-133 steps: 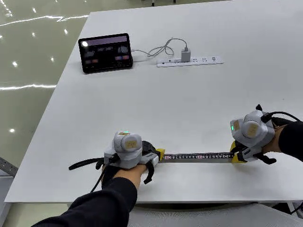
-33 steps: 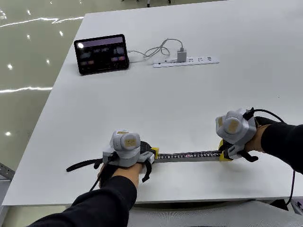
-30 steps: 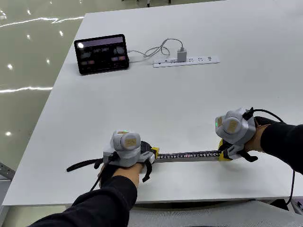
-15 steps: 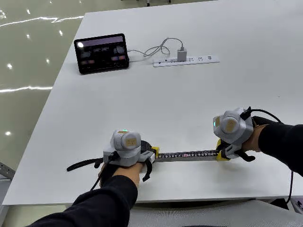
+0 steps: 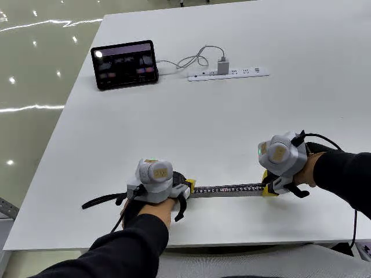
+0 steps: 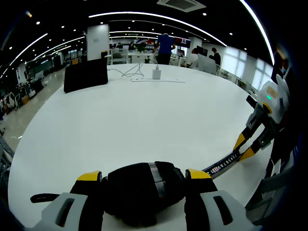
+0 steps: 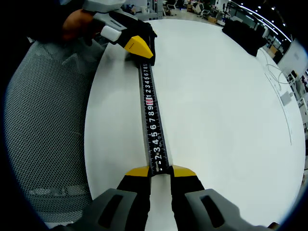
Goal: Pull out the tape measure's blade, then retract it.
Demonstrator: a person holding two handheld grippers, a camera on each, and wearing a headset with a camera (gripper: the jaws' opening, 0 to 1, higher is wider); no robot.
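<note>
Right gripper (image 7: 159, 169) pinches blade (image 7: 151, 110), numerals legible

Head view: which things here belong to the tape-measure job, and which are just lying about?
Job: tape measure case, clamped in the left gripper; blade, pinched by the right gripper.
Lying about: tablet, power strip, charger, cable.

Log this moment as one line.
left gripper shut on tape measure case | right gripper shut on blade | blade extended between grippers
</note>
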